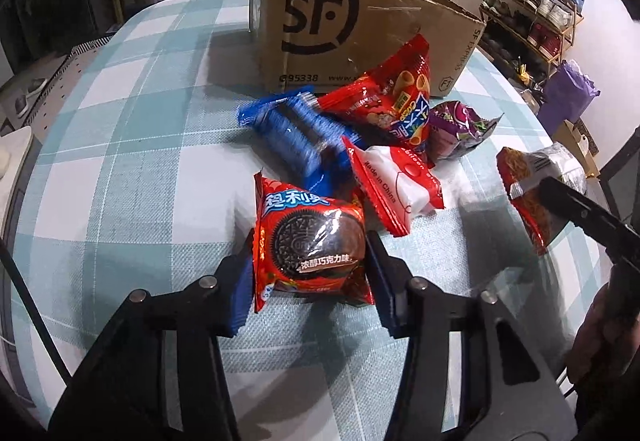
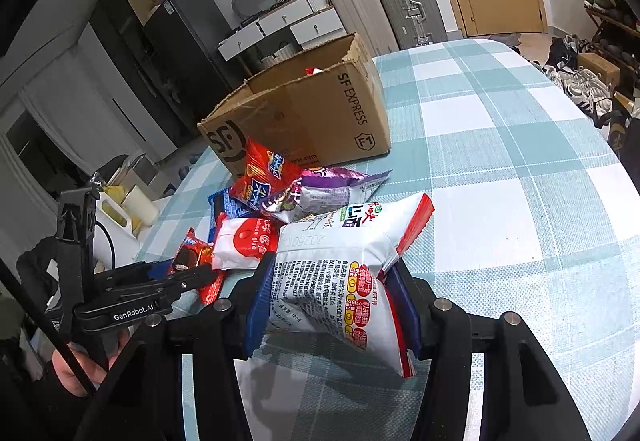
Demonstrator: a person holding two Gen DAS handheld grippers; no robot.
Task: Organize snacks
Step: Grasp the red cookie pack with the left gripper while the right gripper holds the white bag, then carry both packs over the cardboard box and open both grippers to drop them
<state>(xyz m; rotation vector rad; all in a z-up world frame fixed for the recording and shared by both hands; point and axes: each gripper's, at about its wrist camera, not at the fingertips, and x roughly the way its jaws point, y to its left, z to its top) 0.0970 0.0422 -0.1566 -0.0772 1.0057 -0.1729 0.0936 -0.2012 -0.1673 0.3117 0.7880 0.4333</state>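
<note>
My left gripper (image 1: 310, 261) is shut on a red Oreo cake packet (image 1: 310, 241), held just above the checked tablecloth (image 1: 132, 181); it also shows in the right wrist view (image 2: 192, 255). My right gripper (image 2: 332, 301) is shut on a white and red noodle snack bag (image 2: 340, 273), seen in the left wrist view (image 1: 536, 181) at the right. Behind lie a blue cookie pack (image 1: 296, 137), a red snack bag (image 1: 392, 97), a purple bag (image 1: 460, 125) and a white-red packet (image 1: 392, 181). The open SF cardboard box (image 1: 340, 25) stands beyond the pile.
The table's right edge drops off to a shoe rack (image 1: 532, 13) and a purple bag (image 1: 568, 97). Suitcases (image 2: 392, 9) and drawers (image 2: 288, 25) stand behind the table. A white container (image 2: 120, 213) sits at the table's left edge.
</note>
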